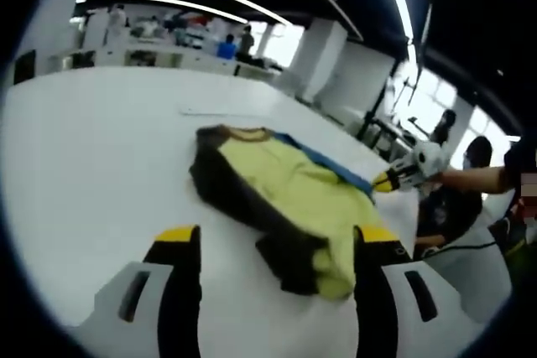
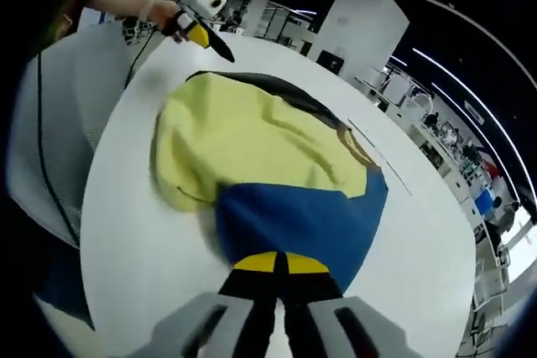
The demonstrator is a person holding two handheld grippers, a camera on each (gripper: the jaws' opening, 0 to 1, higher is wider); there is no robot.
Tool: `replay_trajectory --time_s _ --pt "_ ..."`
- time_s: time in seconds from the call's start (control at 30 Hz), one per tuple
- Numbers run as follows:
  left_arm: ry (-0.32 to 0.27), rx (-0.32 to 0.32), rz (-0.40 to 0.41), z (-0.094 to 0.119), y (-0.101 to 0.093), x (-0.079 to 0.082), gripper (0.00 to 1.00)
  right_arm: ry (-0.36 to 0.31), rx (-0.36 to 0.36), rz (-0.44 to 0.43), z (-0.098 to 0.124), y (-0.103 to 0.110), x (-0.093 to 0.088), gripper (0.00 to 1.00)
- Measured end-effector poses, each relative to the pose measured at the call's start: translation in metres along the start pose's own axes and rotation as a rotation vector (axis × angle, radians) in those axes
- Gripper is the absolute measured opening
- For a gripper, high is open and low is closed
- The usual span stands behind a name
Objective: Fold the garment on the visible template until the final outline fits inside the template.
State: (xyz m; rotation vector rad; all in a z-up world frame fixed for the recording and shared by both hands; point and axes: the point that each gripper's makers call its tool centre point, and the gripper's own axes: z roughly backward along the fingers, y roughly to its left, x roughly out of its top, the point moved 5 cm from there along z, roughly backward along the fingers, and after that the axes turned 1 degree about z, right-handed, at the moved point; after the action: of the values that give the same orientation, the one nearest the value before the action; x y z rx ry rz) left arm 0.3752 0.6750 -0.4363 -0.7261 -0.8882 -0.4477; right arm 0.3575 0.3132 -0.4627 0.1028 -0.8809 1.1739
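One garment, two tools, one counter.
A single yellow, blue and dark garment [image 2: 252, 157] lies on the one white counter [image 1: 92, 140]; the left tool [image 1: 277, 236] and right tool [image 2: 281, 262] flank it.

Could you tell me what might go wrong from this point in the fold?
1. The right gripper looks shut at the blue edge of the garment; a quick pull could drag the whole heap across the table instead of folding it.
2. The garment lies bunched, dark side partly up, so another fold may lock in creases.
3. The left gripper stands open and holds nothing down; the yellow part may slide.
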Motion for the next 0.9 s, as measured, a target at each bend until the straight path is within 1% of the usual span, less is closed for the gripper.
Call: replay_trajectory --time_s 0.07,0.2,0.3,0.37,0.5,0.63,0.8,0.9 --pt "0.003 -0.001 0.0 -0.001 0.0 -0.001 0.69 -0.013 -0.005 0.009 0.002 -0.007 0.007 0.0" --pt "0.003 -0.005 0.006 -0.002 -0.001 -0.003 0.69 -0.044 -0.022 0.037 0.002 -0.026 0.029 0.0" --pt "0.001 -0.006 0.006 -0.002 -0.002 -0.003 0.68 -0.064 -0.032 0.056 -0.004 -0.041 0.044 0.0" --pt "-0.004 -0.005 0.01 -0.001 -0.001 -0.002 0.68 -0.067 -0.031 0.07 -0.01 -0.049 0.05 0.0" --pt "-0.005 -0.004 0.009 0.001 -0.001 -0.002 0.68 -0.064 -0.029 0.093 -0.022 -0.06 0.056 0.0" --pt "-0.008 0.005 0.019 0.004 0.002 -0.004 0.67 -0.058 -0.017 0.083 -0.04 -0.074 0.06 0.0" --pt "-0.007 0.008 0.025 0.005 0.003 -0.005 0.67 -0.029 0.007 0.073 -0.07 -0.082 0.058 0.0" --pt "-0.009 0.009 0.031 0.005 0.003 -0.005 0.67 -0.021 0.02 0.051 -0.081 -0.083 0.056 0.0"
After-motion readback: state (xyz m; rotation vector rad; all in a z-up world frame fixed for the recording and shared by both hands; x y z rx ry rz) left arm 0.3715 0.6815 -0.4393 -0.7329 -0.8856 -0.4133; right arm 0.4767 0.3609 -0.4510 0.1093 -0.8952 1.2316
